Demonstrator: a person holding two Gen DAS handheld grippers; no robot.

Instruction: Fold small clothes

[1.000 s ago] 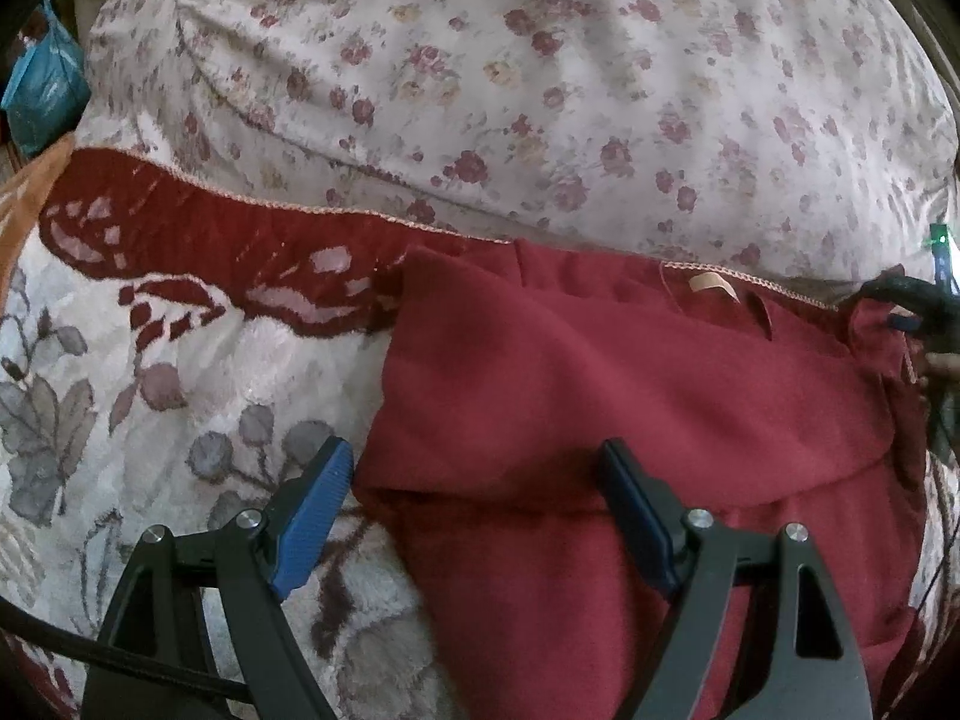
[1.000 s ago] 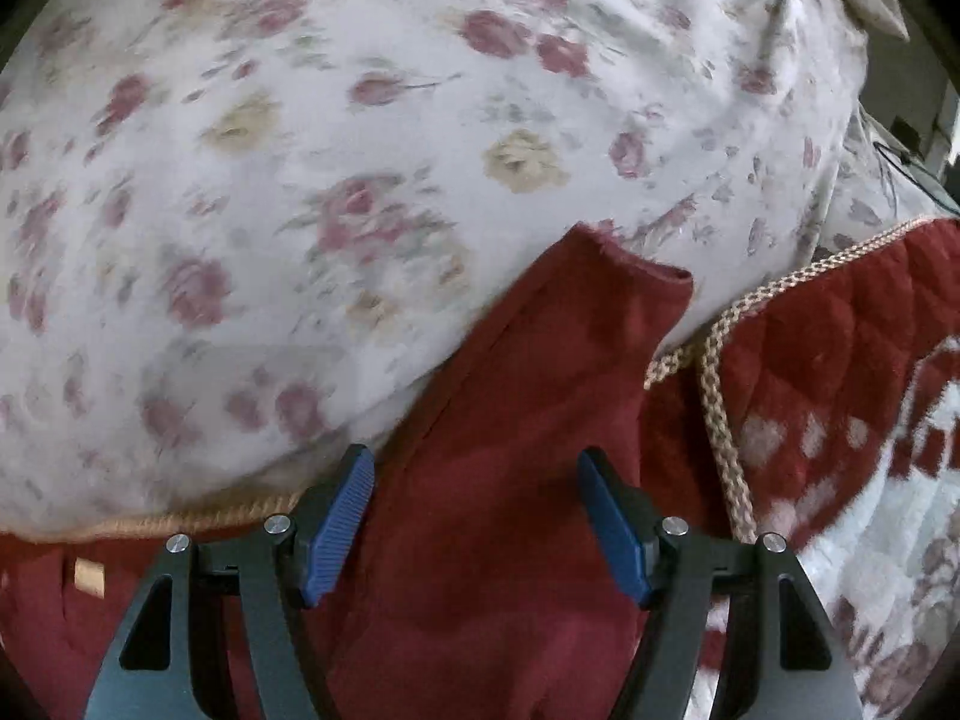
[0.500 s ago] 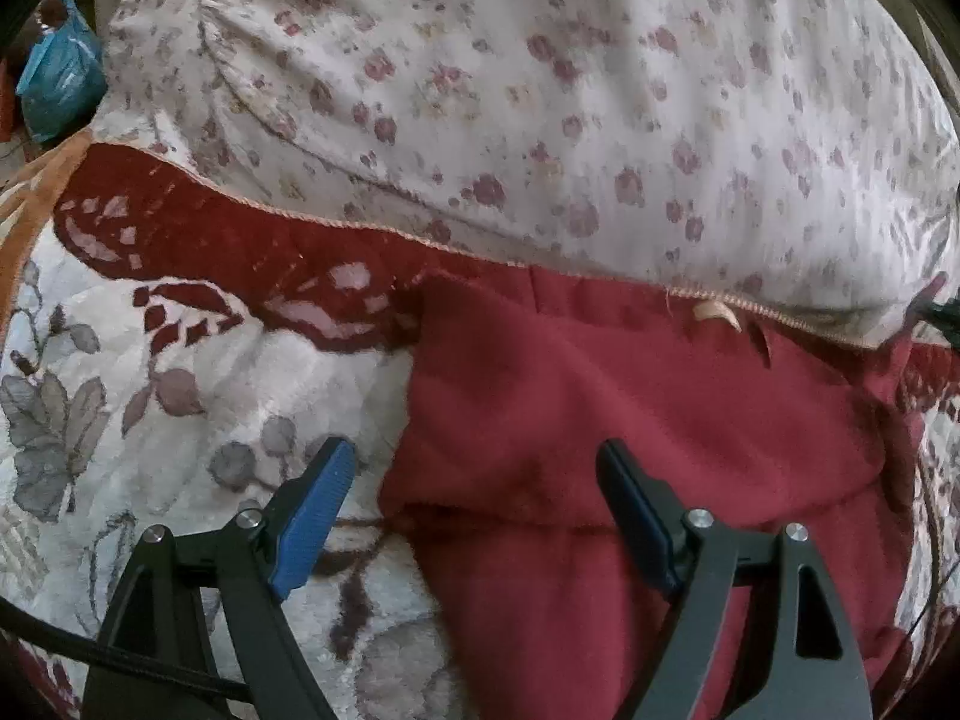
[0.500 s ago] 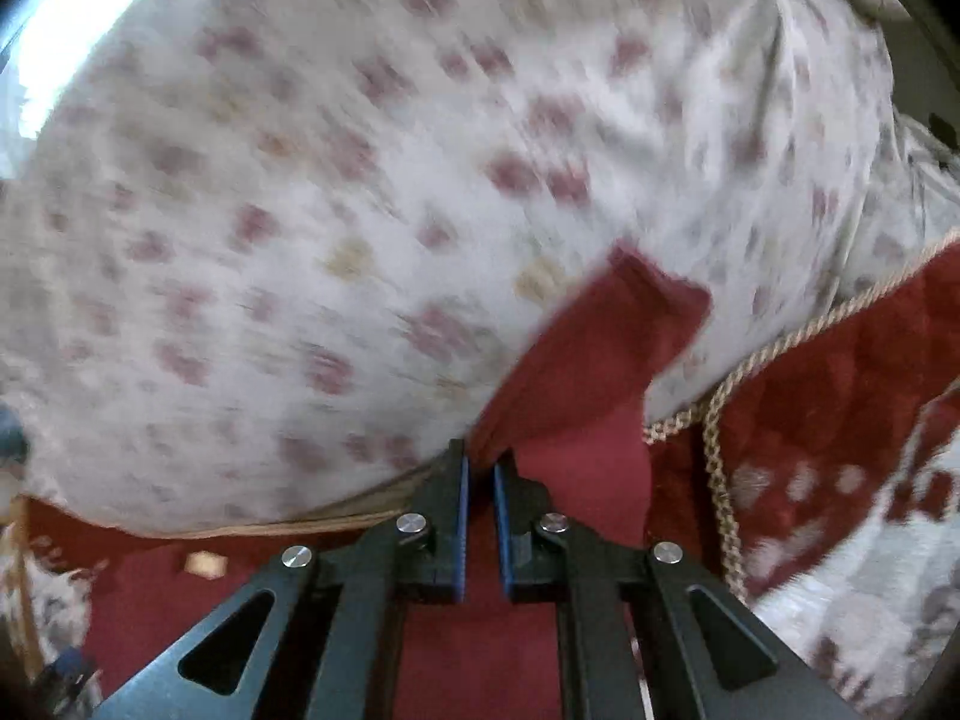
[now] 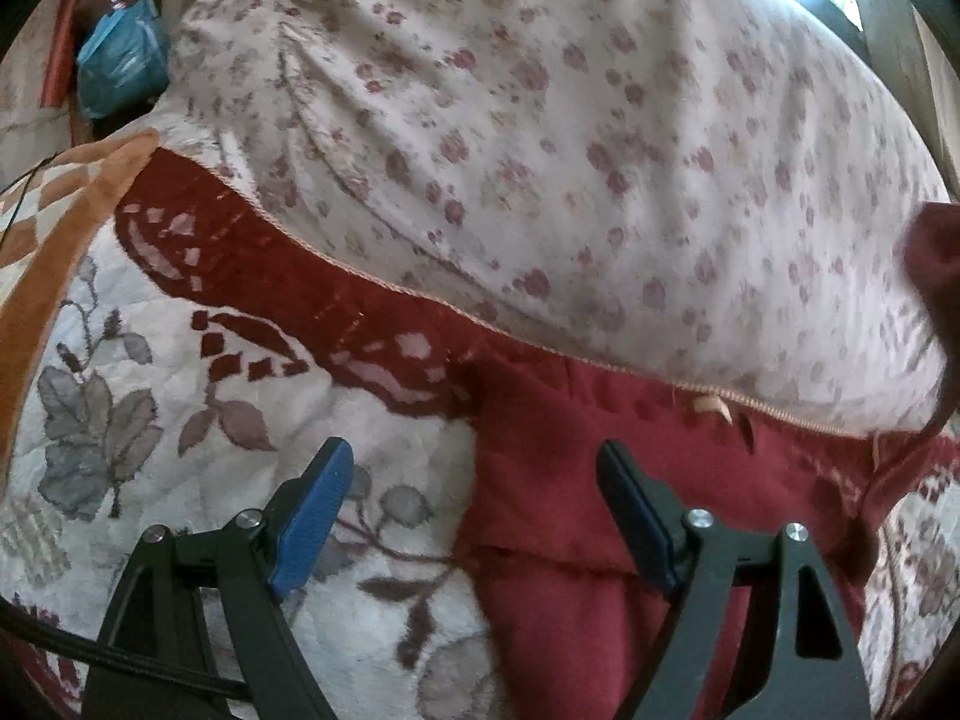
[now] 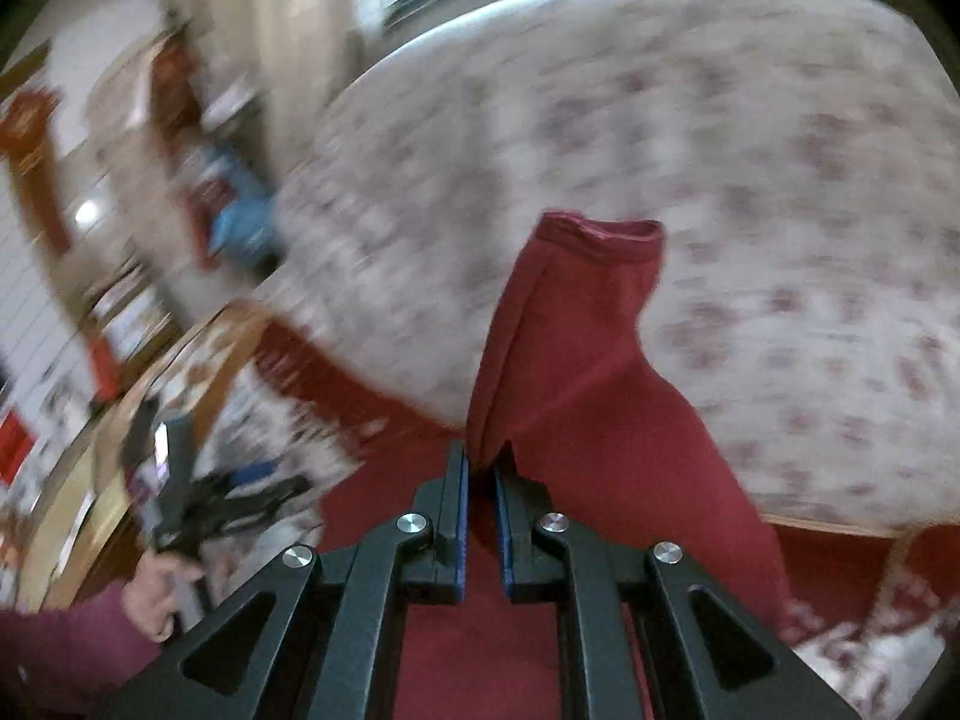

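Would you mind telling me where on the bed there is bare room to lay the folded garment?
Free: the leaf-print quilt left of the red garment, bordered above by the quilt's red band and the floral pillow. The open left gripper straddles the garment's edge there. Crowded: the right side, where the right gripper lifts a sleeve against the pillow.

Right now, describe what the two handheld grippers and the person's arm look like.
Both the left gripper and right gripper have matte black triangular cut-out finger frames, silver round bolts and ribbed blue pads. A black cable trails from the left one's base. The person's hand emerges from a maroon knit sleeve.
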